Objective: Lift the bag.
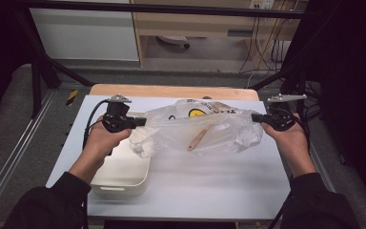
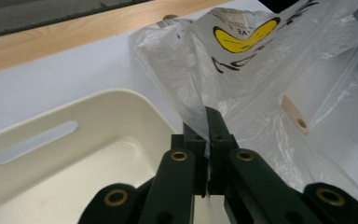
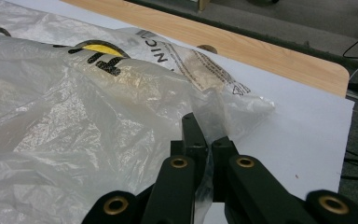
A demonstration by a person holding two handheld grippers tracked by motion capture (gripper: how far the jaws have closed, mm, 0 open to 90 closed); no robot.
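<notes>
A clear plastic bag [image 1: 200, 129] with a yellow printed mark is stretched between my two grippers above the white table top. A small wooden spatula [image 1: 198, 138] lies inside it. My left gripper [image 1: 142, 122] is shut on the bag's left edge; in the left gripper view its jaws [image 2: 207, 122] pinch the film [image 2: 242, 79], and the wooden spatula [image 2: 294, 115] shows through it. My right gripper [image 1: 254, 117] is shut on the bag's right edge; in the right gripper view the jaws [image 3: 204, 133] clamp the crinkled plastic [image 3: 74, 116].
A cream plastic bin [image 1: 121, 171] sits at the near left, under my left hand, also seen below the jaws as a cream bin [image 2: 74, 154]. A wooden strip [image 1: 171, 90] borders the far table edge. Cables and furniture stand beyond.
</notes>
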